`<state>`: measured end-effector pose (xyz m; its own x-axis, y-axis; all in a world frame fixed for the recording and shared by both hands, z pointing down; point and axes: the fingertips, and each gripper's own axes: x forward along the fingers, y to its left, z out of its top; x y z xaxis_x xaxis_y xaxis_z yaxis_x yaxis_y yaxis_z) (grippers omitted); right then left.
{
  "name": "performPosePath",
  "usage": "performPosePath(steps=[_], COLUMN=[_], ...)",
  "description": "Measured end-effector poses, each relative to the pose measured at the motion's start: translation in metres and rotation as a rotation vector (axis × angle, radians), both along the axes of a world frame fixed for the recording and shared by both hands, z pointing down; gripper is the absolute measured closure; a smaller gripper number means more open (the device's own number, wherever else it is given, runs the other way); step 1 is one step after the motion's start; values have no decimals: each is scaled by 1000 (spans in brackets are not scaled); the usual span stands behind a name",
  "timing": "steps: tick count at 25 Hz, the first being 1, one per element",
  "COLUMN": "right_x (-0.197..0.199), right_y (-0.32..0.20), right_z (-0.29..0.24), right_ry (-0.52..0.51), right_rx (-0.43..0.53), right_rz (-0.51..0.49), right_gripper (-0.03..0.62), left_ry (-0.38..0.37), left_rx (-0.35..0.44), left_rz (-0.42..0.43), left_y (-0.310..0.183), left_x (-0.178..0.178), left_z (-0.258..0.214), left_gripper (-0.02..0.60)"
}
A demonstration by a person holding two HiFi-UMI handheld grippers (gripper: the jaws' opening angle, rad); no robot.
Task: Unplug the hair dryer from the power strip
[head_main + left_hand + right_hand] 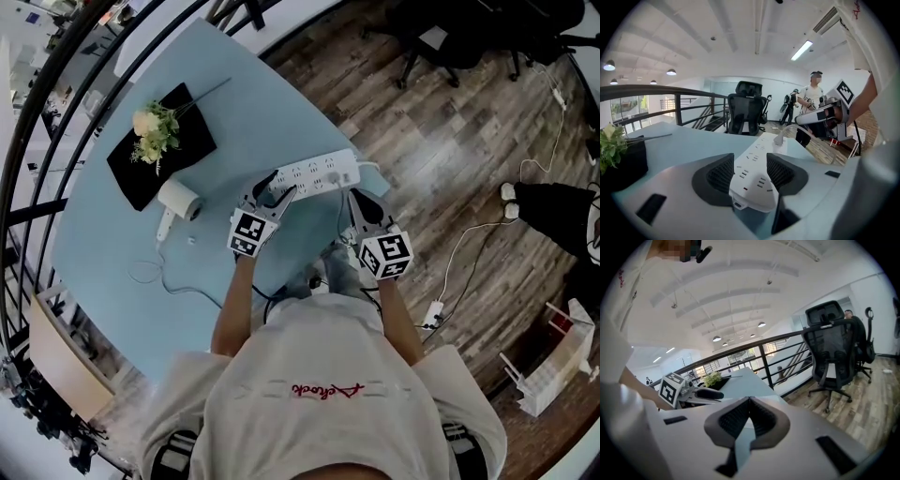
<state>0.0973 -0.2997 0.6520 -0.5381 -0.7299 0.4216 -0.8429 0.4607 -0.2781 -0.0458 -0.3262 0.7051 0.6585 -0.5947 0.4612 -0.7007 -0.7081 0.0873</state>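
A white power strip lies on the light blue table. In the left gripper view its near end sits between the jaws of my left gripper, which stand open on either side of it. A white plug with a white cord stands in a socket farther along the strip. The white hair dryer lies to the left of the strip, its thin cord looping over the table. My left gripper is at the strip's left end. My right gripper hangs by the table's right edge, and its jaws are shut on nothing.
A black tray with a bunch of flowers stands behind the hair dryer. A black railing curves round the table's far side. A black office chair stands on the wooden floor. Another power strip lies on that floor. People stand far off.
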Motion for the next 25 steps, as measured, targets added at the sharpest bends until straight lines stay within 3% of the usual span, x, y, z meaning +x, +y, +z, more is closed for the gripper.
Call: performPosePath(steps=[5, 13, 14, 15, 17, 21, 25], right_x=[4, 0, -1, -1, -2, -11, -19], right_y=[1, 3, 3, 2, 1, 5, 11], right_z=[4, 6, 6, 5, 4, 2, 13], right_ry=[8, -13, -17, -18, -4, 30, 68], right_rx=[-4, 6, 13, 19, 27, 40, 6], right_rz=[6, -3, 1, 7, -2, -59, -79], right_gripper=[576, 574, 557, 444, 347, 304, 301], left_ry=[-46, -35, -34, -33, -32, -31, -29], left_rx=[-2, 1, 2, 2, 2, 1, -1], left_rz=[15, 5, 5, 5, 5, 3, 1], left_y=[0, 0, 0, 0, 0, 0, 0], left_x=[0, 1, 0, 0, -1, -1, -1], left_z=[11, 12, 12, 13, 13, 12, 12], left_gripper=[377, 379, 377, 377, 377, 377, 377])
